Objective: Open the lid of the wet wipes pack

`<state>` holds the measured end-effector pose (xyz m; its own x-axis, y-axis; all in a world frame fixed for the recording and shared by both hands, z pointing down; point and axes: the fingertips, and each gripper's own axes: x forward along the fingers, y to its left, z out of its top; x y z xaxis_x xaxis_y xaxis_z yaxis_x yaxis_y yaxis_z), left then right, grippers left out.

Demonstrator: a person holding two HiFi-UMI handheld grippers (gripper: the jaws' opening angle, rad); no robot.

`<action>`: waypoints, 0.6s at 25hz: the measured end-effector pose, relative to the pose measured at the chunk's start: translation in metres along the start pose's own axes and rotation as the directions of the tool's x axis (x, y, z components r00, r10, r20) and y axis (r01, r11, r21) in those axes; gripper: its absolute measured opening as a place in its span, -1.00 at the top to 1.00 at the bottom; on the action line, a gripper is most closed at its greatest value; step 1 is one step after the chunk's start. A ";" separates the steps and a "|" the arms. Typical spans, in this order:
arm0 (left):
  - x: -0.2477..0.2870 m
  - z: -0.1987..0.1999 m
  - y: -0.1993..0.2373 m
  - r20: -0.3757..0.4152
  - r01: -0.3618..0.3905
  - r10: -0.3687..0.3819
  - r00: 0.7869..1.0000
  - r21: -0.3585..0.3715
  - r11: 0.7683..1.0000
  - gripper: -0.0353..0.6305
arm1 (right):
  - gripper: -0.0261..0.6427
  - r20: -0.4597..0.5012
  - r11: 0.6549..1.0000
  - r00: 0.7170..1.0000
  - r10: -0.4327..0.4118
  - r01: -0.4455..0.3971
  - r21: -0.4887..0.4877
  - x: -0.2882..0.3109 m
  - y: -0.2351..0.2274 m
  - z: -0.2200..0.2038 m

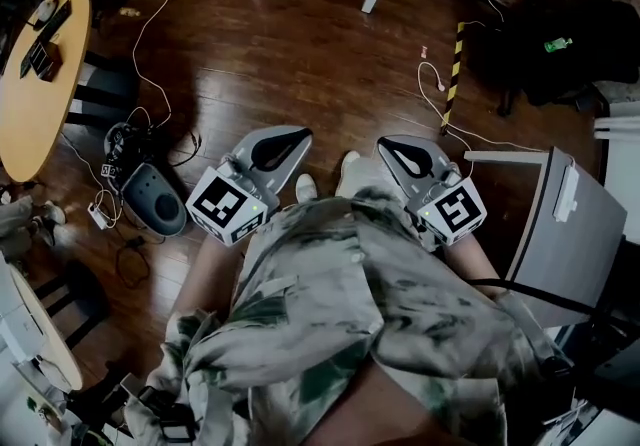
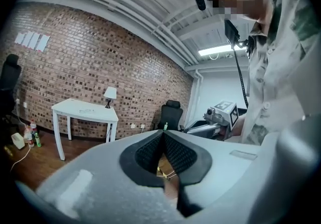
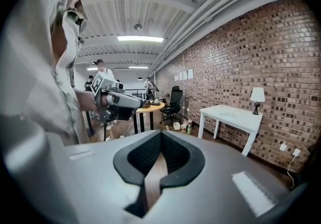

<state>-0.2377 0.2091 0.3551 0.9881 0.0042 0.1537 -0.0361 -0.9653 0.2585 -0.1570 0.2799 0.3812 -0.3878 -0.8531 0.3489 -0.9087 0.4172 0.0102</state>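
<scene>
head view: the grey left gripper point(image 1: 280, 144) and grey right gripper point(image 1: 400, 156) hang above the dark wooden floor point(image 1: 300, 64); no wet wipes pack shows.
left gripper view: jaws closed together, nothing between them.
right gripper view: likewise closed and empty.
the pack is probably soft and light: pin its body and lift the stiff lid by its tab.

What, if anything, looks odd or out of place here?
No wipes pack is in sight. The left claw and right claw are both shut on nothing, held over a wooden floor where loose cables sprawl beside the round table.
</scene>
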 end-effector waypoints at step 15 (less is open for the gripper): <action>0.145 0.054 0.149 -0.051 -0.117 0.118 0.992 0.016 0.993 0.89 | 0.90 0.039 0.992 0.991 0.128 -0.128 -0.014 0.096 -0.202 0.027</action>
<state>-0.0914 0.0513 0.3647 0.9681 -0.0964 0.2312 -0.1492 -0.9633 0.2230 -0.0149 0.1053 0.3877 -0.5066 -0.8043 0.3107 -0.8497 0.5269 -0.0215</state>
